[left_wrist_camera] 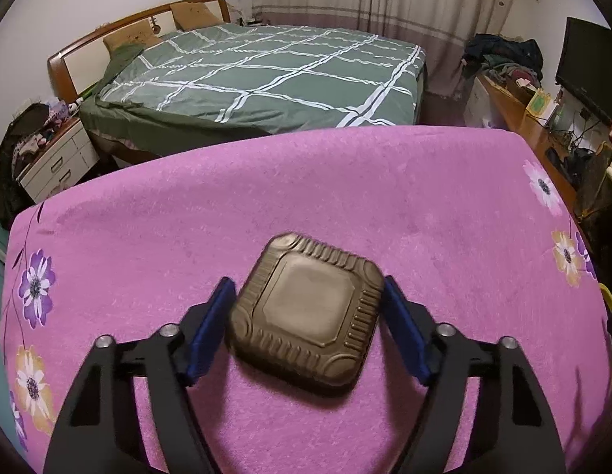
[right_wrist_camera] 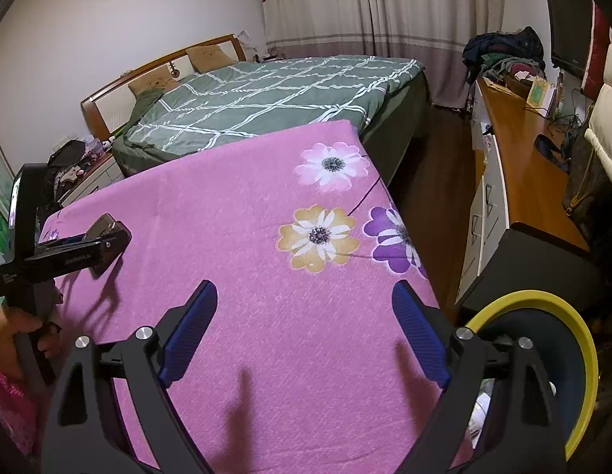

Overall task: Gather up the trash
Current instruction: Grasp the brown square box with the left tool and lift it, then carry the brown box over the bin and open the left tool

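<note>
A square brown ribbed tray (left_wrist_camera: 306, 312) sits between the blue pads of my left gripper (left_wrist_camera: 306, 304), lifted a little above the pink flowered tablecloth (left_wrist_camera: 345, 197); both pads touch its sides. In the right wrist view the same tray (right_wrist_camera: 102, 227) shows at the left in the left gripper (right_wrist_camera: 96, 245). My right gripper (right_wrist_camera: 304, 316) is open and empty above the cloth near the table's right edge. A bin with a yellow rim (right_wrist_camera: 550, 308) stands low at the right, beside the table.
A bed with a green checked cover (left_wrist_camera: 266, 75) lies beyond the table. A wooden sideboard (right_wrist_camera: 519, 150) with clothes and a TV runs along the right wall. A white nightstand (left_wrist_camera: 57, 162) stands at the left. A black box (right_wrist_camera: 543, 260) sits by the bin.
</note>
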{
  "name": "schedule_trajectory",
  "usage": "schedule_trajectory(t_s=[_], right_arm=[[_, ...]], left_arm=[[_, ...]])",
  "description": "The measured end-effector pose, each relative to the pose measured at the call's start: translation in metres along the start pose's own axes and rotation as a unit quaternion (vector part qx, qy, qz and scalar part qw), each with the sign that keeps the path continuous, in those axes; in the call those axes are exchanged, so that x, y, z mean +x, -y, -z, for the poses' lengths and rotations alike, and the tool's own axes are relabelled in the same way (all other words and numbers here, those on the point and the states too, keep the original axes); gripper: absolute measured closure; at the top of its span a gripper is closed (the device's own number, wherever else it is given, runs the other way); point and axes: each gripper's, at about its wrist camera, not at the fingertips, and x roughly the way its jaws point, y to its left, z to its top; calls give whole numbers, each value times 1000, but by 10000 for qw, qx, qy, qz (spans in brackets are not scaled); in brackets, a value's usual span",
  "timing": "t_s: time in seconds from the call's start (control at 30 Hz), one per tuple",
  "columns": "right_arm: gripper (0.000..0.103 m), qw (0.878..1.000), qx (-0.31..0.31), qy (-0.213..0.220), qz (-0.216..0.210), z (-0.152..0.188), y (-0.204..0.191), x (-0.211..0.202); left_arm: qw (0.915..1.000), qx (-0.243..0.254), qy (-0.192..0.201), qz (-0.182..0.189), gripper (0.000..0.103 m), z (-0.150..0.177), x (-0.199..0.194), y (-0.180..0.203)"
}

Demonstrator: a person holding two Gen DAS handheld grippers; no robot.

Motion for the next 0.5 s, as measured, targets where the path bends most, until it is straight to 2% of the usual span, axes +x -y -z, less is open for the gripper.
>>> schedule_trajectory(t_s=[0.2, 0.37, 0.43, 0.5], right_arm=[[17, 10000, -5, -7, 16, 0, 1, 0], [18, 9998, 60, 126, 123, -1, 6, -4], [17, 9992, 69, 221, 315, -2, 12, -8], [17, 9991, 20, 155, 385, -3, 14, -10]], left_arm=[[9999, 55, 110, 28, 33, 5, -22, 6], [9996, 3, 213, 200, 33, 24, -62, 18], [9992, -40, 285, 261, 33, 34, -81, 23], [9990, -67, 316, 315, 33, 46, -98, 29]])
